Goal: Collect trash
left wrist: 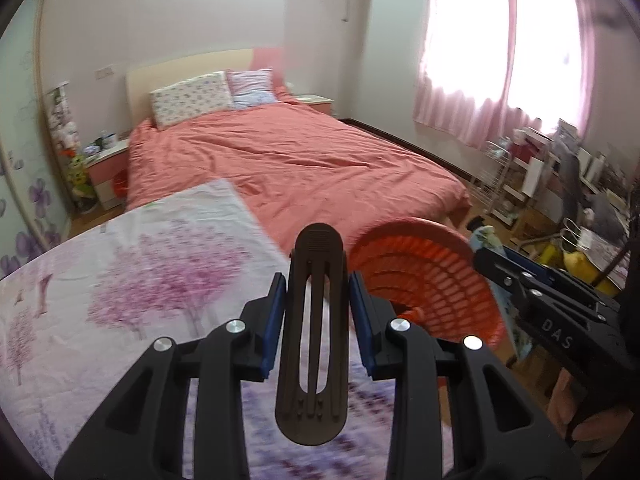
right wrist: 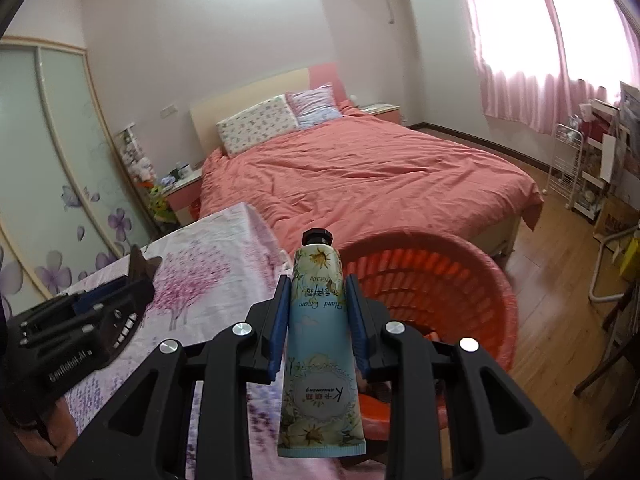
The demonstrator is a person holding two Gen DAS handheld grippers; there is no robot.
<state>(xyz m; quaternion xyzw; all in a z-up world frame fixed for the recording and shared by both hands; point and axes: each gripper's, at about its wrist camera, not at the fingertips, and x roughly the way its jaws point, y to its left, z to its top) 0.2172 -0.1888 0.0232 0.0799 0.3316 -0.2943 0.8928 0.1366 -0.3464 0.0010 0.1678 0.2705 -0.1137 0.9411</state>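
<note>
Left wrist view: the left gripper [left wrist: 318, 312] is closed on a dark brown slotted clip [left wrist: 316, 332] that stands upright between its blue pads, over the near edge of the bench [left wrist: 120, 280] with its blossom-print cloth. Just to the right sits the orange basket [left wrist: 432, 280], its rim close beside the clip; farther right the right gripper [left wrist: 486, 258] reaches in with its tube, partly hidden. A red bed [left wrist: 300, 160] fills the far side. Right wrist view: the right gripper [right wrist: 318, 320] clamps a hand-cream tube [right wrist: 318, 340], cap pointing away, held at the basket's [right wrist: 460, 280] left rim rather than over its middle. The left gripper [right wrist: 138, 270] shows at far left above the bench [right wrist: 208, 272]. Both pieces look to be in carry toward the basket, so the step in hand seems to be delivery. Next, each gripper likely needs to come fully over the basket mouth before letting go, or the piece may land on the cloth or floor.
</note>
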